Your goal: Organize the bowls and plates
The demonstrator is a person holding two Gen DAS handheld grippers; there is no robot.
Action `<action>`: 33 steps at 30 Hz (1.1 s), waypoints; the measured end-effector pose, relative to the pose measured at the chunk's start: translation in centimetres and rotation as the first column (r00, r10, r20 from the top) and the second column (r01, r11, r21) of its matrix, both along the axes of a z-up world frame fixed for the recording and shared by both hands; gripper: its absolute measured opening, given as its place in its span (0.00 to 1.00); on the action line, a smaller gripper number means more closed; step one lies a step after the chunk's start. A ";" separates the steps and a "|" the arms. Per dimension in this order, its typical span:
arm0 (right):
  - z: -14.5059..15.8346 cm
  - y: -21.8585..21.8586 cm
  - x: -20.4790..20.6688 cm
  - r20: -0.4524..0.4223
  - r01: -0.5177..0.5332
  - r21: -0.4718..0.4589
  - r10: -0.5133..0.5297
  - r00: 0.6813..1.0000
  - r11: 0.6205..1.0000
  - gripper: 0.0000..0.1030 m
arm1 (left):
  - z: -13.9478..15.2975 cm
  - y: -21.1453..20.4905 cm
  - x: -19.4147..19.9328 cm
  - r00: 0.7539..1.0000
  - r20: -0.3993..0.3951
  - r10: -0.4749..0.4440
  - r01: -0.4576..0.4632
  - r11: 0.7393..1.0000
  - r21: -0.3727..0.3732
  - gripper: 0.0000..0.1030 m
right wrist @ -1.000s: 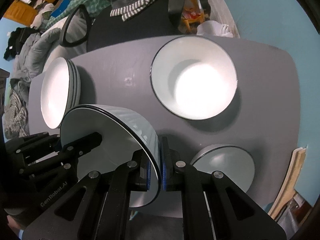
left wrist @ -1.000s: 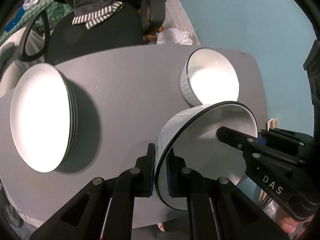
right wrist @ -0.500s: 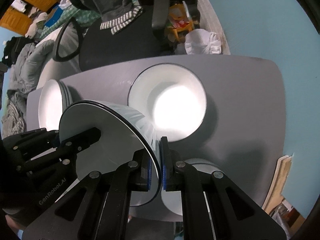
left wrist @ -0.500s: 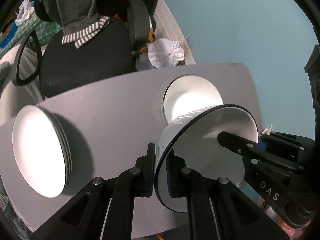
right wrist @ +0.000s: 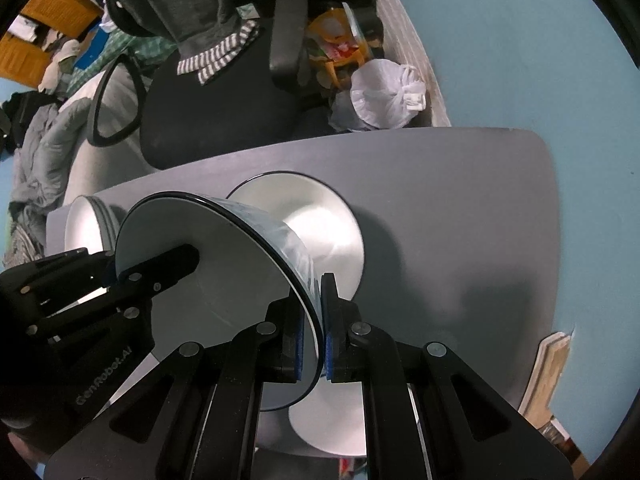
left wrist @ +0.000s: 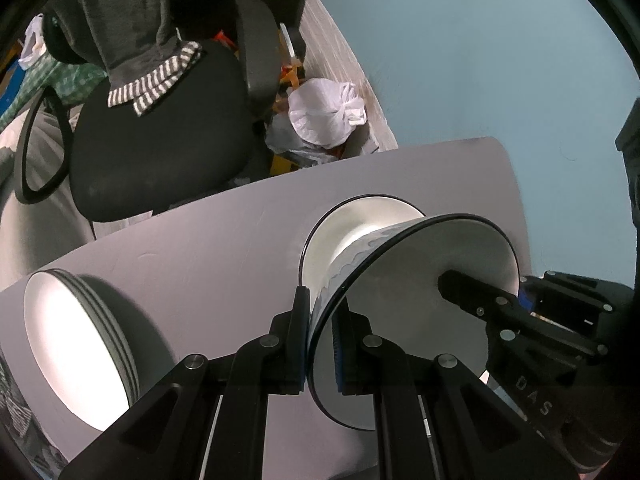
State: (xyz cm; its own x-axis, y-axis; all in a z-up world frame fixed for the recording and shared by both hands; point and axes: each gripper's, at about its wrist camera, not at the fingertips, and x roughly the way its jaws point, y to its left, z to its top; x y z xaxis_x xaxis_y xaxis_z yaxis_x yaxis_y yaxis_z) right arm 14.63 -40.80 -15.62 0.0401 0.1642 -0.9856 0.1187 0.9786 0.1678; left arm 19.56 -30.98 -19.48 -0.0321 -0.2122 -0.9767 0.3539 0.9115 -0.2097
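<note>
Carried bowl (left wrist: 408,280) now above table's bowl (left wrist: 360,224), rim clamped between both tools' pads.

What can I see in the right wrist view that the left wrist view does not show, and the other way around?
Only the right wrist view shows a third bowl low in the picture, partly hidden behind the fingers, and orange shelves at the top left. I find nothing of the task that only the left wrist view shows. Both share the held bowl, gripped on opposite sides of its rim by the left gripper and the right gripper, the empty bowl behind it, the stack of plates, the grey table and the black chair.
</note>
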 end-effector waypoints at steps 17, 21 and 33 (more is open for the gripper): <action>-2.5 -1.4 1.6 -0.057 0.019 0.026 -0.017 0.998 0.999 0.08 | -2.1 -1.3 0.7 0.999 -0.025 -0.033 0.034 0.998 0.056 0.09; -2.6 -1.5 1.7 -0.065 0.025 0.024 -0.024 0.998 0.999 0.08 | -2.1 -1.4 0.7 0.999 -0.016 -0.039 0.040 0.997 0.061 0.09; -1.9 -2.5 2.2 -0.070 0.056 0.004 -0.055 0.996 0.998 0.17 | -2.6 -1.1 0.7 0.999 -0.001 -0.052 0.051 0.994 0.098 0.16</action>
